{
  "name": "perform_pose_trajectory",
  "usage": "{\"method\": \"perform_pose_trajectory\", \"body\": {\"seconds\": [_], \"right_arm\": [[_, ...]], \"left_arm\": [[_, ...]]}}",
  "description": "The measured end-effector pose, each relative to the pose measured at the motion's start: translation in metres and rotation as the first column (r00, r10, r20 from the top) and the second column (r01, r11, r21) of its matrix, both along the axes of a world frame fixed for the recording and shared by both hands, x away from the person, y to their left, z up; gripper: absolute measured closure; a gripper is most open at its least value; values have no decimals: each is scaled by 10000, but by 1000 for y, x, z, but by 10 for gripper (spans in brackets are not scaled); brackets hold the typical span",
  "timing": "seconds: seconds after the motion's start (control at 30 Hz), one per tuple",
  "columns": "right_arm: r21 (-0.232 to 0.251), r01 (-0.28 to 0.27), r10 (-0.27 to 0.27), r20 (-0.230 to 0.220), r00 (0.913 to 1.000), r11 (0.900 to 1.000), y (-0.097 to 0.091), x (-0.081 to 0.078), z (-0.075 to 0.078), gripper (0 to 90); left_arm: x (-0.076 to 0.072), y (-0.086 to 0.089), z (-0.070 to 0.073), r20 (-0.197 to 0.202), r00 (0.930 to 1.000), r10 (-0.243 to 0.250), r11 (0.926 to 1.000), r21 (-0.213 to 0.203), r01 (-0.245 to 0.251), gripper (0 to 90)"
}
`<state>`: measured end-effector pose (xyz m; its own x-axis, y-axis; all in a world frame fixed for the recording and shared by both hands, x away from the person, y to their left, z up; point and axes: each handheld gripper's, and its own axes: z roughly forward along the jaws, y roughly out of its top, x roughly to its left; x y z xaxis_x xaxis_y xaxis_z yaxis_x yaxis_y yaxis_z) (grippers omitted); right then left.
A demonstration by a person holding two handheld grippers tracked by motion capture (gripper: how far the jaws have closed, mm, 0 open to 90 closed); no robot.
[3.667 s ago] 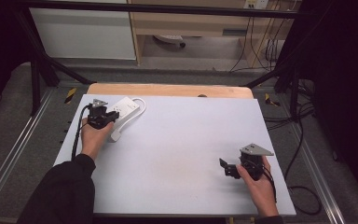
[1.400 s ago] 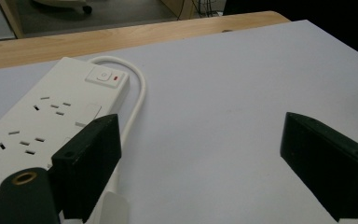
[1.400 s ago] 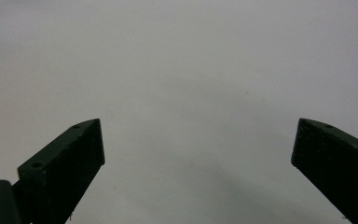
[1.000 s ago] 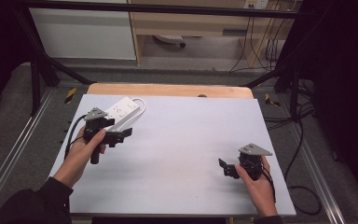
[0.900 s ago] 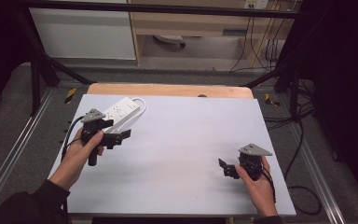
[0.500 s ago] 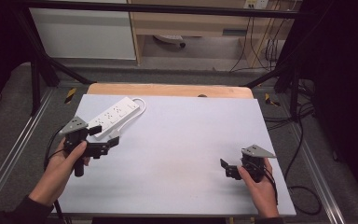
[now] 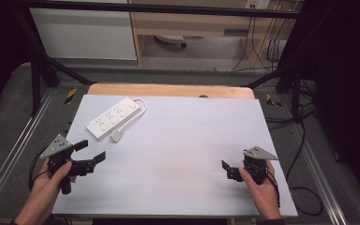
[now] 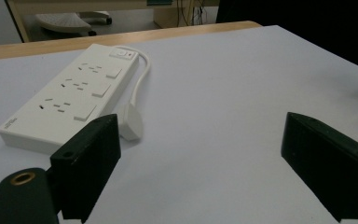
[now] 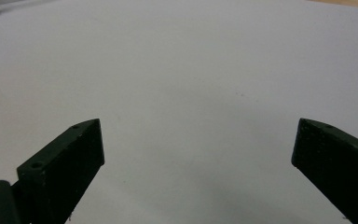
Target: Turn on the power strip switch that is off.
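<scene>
Since the earlier frames the left gripper (image 7: 92, 152) has drawn back from the white three-socket power strip (image 7: 112, 117) toward the near left corner of the pale grey table surface (image 7: 183, 140), and it now sits at the left edge, well apart from the strip. Its jaws stand wide apart and hold nothing. The power strip lies flat near the far left corner, angled, with its white cord looping round its far end and the white plug (image 7: 116, 136) lying just beside its near side.

At the near right corner, the right gripper (image 7: 227, 169) rests by the near edge as before, jaws spread wide and empty.

Between the two grippers the surface is bare from the near edge up to the wooden strip (image 7: 168, 90) along the far edge, giving open room across the middle and right.

From the left gripper view, the strip's three sockets, their switches and a small red mark on its far end (image 8: 74, 98) are clear, details too small from above. The right gripper view looks over plain surface (image 9: 191, 84).
</scene>
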<state>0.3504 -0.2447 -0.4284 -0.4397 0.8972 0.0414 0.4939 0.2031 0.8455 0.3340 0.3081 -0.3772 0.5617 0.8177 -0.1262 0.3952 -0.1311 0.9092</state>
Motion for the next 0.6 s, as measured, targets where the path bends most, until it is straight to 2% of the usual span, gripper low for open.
{"method": "perform_pose_trajectory", "body": {"seconds": [0.07,0.17,0.27,0.37,0.47,0.6], "right_arm": [[14,6,-6,-5,10000,10000,0,0,0,27],[-8,-7,7,-46,10000,10000,0,0,0,27],[-56,-10,10,-39,10000,10000,0,1,-1,27],[-52,-5,5,-111,9999,10000,0,2,-2,26],[-151,7,-11,-267,9996,9999,0,3,-5,26],[-410,26,-50,-586,9983,9992,1,7,-12,25]], "left_arm": [[-4,2,-6,62,10000,43,10000,-76,-42,120],[-8,3,-18,-72,10000,36,10000,11,-36,120],[-10,0,-33,-383,9992,-112,9997,212,120,120],[-12,-7,-45,-591,9975,-379,9970,659,417,120],[-13,-15,-54,-860,9941,-662,9940,807,731,121],[-12,-21,-59,-995,9917,-818,9889,1158,932,121]]}}
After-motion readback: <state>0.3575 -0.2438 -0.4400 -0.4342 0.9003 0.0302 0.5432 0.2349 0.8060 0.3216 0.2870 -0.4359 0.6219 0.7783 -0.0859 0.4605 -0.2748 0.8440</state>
